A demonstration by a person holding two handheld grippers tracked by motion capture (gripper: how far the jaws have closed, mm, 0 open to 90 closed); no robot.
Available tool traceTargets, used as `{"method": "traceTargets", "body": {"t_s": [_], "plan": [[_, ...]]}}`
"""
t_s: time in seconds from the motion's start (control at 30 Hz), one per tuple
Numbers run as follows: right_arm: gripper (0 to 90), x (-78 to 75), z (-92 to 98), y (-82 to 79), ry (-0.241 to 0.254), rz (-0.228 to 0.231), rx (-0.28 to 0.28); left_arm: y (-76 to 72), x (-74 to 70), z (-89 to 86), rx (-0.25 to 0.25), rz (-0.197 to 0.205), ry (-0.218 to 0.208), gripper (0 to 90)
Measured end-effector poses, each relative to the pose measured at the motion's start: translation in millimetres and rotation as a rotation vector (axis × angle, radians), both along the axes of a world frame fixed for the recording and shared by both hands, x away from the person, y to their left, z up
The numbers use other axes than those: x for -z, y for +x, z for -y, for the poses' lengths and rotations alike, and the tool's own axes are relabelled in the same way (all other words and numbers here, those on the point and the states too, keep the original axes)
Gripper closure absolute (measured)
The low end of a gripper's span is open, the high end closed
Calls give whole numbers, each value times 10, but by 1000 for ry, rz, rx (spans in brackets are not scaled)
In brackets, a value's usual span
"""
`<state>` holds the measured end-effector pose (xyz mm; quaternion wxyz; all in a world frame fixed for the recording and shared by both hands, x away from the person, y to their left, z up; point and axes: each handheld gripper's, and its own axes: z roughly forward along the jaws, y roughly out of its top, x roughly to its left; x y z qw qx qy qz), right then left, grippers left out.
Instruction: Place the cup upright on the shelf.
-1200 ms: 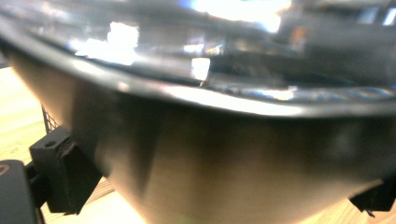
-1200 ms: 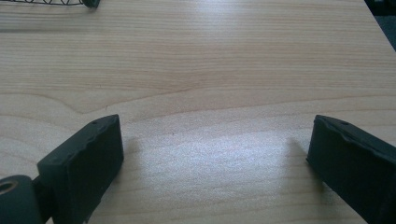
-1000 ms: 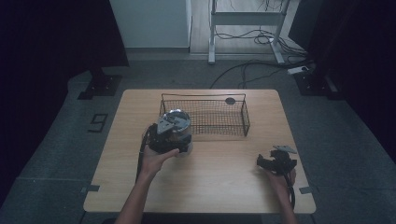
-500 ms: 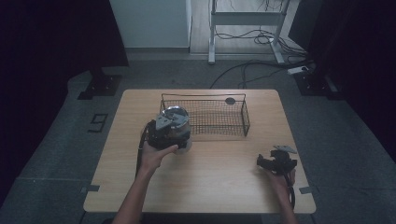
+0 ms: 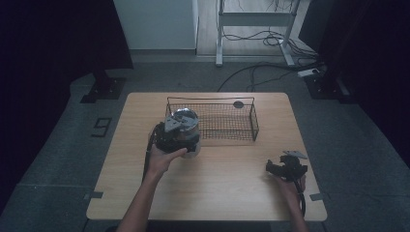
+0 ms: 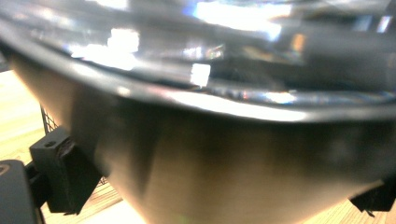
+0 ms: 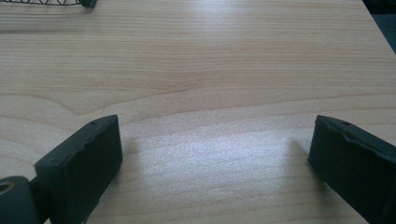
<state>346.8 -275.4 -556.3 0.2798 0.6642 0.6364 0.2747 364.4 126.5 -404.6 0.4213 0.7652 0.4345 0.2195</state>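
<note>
Now I look from the left side to the right. My left gripper (image 5: 180, 137) is clamped around a shiny round metal pot with a see-through lid (image 5: 186, 126). In the left gripper view the pot's dull silver wall (image 6: 243, 168) sits very close up, with one black jaw on each side of it, so the jaws are spread wide and pressing on it. The pot is at the front left corner of the black wire basket (image 5: 253, 116), just beside its rim. I cannot tell if the pot is lifted or resting on the light wooden table (image 5: 217, 193).

I think the job is to put the pot into the basket. The grabbing part looks done. The pot is not yet in the basket, so it has to go over the rim and down inside, and then the jaws must let go. That part is left.

Further right, the basket looks bare inside, as far as I can see. A small dark round spot (image 5: 238, 104) lies on the table behind it.

My right gripper (image 5: 285, 169) is near the right edge of the table, well apart from the pot. Its jaws are spread wide with nothing between them but bare wood.
</note>
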Motion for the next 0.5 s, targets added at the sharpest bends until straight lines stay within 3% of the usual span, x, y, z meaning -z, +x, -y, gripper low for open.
{"method": "traceTargets", "body": {"t_s": [0.2, 0.33, 0.5], "plan": [[25, -1, -2, -1, 2, -1, 2, 23, 26, 4, 2, -14, 4, 41], [25, -1, -2, 0, 0, -1, 2, 20, 1, 25, 19, 11, 14, 42], [26, 0, -2, 0, 0, 0, 1, 96, -34, 34, 15, 5, 13, 42]]}}
